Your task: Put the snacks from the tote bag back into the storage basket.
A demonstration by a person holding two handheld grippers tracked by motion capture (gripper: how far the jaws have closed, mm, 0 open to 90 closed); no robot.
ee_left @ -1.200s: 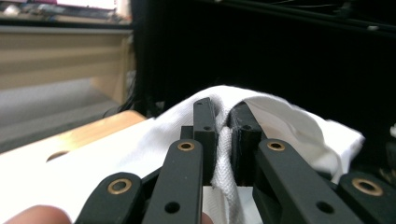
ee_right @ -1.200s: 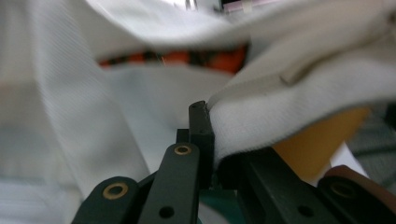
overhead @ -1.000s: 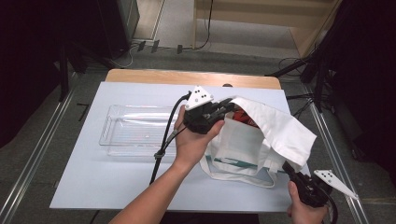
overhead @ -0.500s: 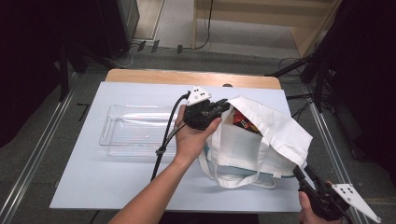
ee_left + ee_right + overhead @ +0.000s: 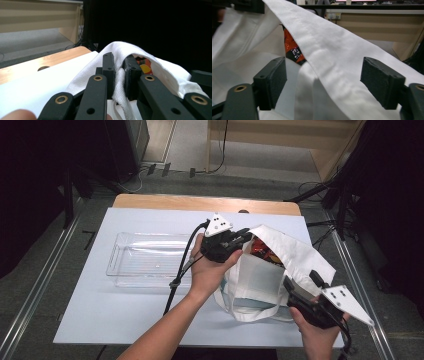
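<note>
The right gripper (image 5: pixel 323 85) has its two black jaws spread wide, one on each side of a white cloth bag (image 5: pixel 332 47). The bag's hemmed edge runs diagonally between the jaws, touching neither. Under that edge, inside the bag, an orange and black packet (image 5: pixel 293 51) shows.

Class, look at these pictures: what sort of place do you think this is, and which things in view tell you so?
Probably a lab or studio set up for recording: a white-topped table between metal rails, dark curtains around it, cables on the grey floor, and a person working with hand-held grippers.
</note>
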